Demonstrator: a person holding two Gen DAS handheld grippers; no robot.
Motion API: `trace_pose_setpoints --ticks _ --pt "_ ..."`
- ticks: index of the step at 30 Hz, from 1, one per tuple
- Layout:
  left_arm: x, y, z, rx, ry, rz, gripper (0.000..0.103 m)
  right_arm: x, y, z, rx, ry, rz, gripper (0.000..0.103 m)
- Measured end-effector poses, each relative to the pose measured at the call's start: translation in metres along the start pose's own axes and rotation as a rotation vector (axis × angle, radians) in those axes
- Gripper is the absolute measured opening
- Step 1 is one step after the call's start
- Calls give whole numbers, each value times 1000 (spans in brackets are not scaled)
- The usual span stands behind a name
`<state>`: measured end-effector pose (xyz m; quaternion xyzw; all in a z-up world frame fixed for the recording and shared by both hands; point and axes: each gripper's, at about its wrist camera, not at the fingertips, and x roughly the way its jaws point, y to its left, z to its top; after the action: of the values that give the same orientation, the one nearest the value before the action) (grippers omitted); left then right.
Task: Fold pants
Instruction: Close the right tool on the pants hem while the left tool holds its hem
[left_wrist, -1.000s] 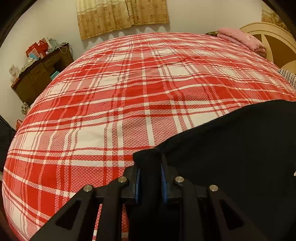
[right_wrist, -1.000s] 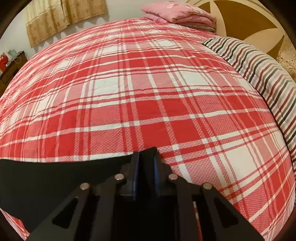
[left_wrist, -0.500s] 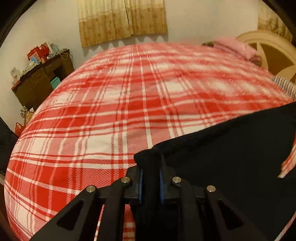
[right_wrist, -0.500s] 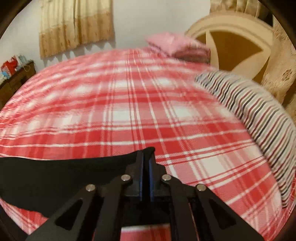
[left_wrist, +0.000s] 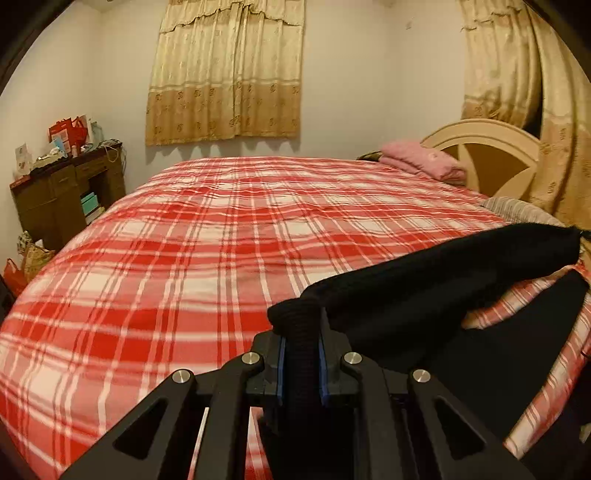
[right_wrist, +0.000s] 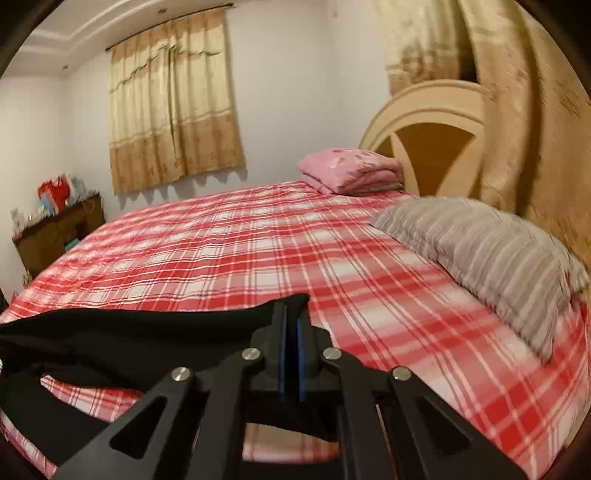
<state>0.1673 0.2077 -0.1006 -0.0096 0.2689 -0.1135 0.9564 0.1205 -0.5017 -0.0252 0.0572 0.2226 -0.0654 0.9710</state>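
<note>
The bed (left_wrist: 184, 277) fills most of both views, plaid cover bare ahead. The pants (left_wrist: 424, 295) hang lifted across the lower part of each frame, strung between the two tools. Left hand-held gripper (left_wrist: 301, 354) is clamped on one thick edge, right hand-held gripper (right_wrist: 291, 332) pinches the other. I'd keep both level and the edge taut so the fold lands flat, no sagging middle.

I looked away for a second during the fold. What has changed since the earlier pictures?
Both claws have lifted the black pants off the red plaid bed: the cloth now hangs between them with bedspread showing under it. Left claw and right claw remain shut on the fabric; nothing was let go.
</note>
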Motion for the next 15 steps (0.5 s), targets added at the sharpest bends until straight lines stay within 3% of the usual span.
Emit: trace_pose_setpoints --ticks 8,15 --pt "-23 -10 -54 50 31 -61 14 -8 -44 -58 117 86 -50 7" --pt "-31 -18 -82 158 74 -21 20 -7 -49 -84 108 155 -79 7"
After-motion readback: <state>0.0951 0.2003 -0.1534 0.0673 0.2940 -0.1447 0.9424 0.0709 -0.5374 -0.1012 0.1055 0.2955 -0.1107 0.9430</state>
